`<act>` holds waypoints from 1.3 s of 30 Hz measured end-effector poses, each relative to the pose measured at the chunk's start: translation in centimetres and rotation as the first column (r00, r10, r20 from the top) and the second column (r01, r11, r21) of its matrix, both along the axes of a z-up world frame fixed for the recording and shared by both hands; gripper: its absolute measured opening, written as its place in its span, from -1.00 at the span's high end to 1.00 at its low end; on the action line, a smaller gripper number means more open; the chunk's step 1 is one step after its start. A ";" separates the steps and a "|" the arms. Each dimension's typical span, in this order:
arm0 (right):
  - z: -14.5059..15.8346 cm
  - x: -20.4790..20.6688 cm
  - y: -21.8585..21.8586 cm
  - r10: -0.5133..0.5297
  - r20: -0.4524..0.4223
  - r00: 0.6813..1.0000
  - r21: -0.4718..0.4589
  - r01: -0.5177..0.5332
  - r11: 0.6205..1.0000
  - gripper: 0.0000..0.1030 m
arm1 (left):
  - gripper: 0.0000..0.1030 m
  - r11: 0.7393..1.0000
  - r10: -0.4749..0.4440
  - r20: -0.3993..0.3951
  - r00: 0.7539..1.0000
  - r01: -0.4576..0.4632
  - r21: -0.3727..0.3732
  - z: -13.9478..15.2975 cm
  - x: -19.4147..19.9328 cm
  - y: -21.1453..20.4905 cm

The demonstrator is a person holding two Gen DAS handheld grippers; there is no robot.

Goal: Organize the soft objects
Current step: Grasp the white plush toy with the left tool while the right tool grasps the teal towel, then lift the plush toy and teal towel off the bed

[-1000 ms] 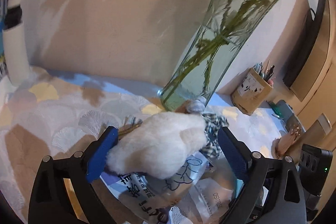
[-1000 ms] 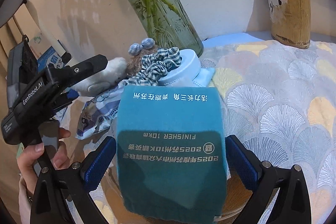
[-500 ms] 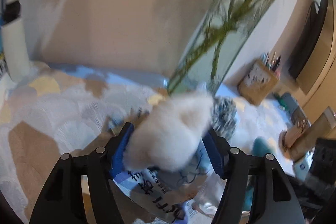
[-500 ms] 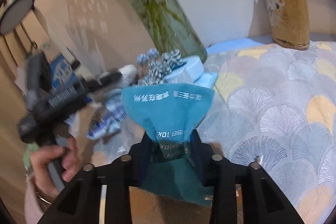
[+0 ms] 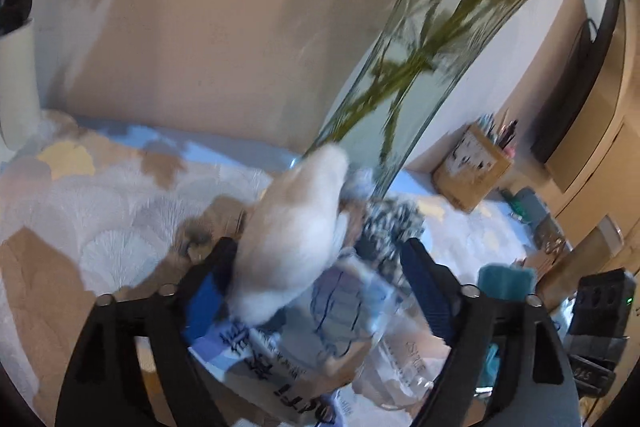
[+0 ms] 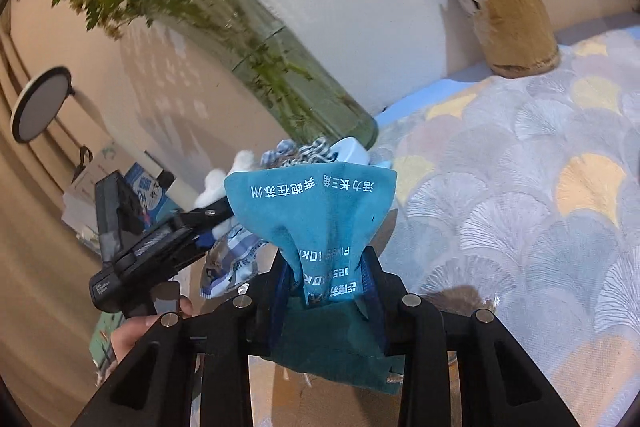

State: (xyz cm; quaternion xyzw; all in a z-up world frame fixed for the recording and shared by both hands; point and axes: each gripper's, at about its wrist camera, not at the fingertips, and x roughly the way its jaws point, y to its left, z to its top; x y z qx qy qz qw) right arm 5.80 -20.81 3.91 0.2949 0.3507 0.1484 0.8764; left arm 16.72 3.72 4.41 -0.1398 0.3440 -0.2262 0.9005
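Since a second ago both grippers have closed. The right gripper [image 6: 326, 277] now pinches the teal cloth [image 6: 316, 215], bunching it above the tablecloth [image 6: 520, 195]. The left gripper [image 5: 320, 267] has narrowed around the white plush [image 5: 292, 235], though blur hides whether both pads touch it. Only the right view shows the left hand [image 6: 132, 331]. A vase [image 6: 296, 83] and pen holder [image 6: 508, 15] stand by the wall.

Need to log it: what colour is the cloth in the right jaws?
Teal-blue with white printed lettering; clearest in the right wrist view.
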 end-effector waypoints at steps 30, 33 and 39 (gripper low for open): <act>2.1 -2.4 -4.6 -0.182 0.126 0.975 0.096 0.171 0.981 0.11 | 0.43 0.984 0.153 0.121 0.981 -0.163 0.075 1.3 -1.1 1.3; 2.2 -1.8 -3.9 -0.244 0.065 0.967 -0.081 0.249 0.965 -0.58 | 0.43 0.985 0.150 0.108 0.983 -0.158 0.070 1.1 -0.9 1.3; 1.2 -1.5 -4.8 -0.311 0.001 0.950 -0.129 0.309 0.942 -0.58 | 0.42 0.984 0.147 0.106 0.983 -0.156 0.084 0.9 -0.8 1.2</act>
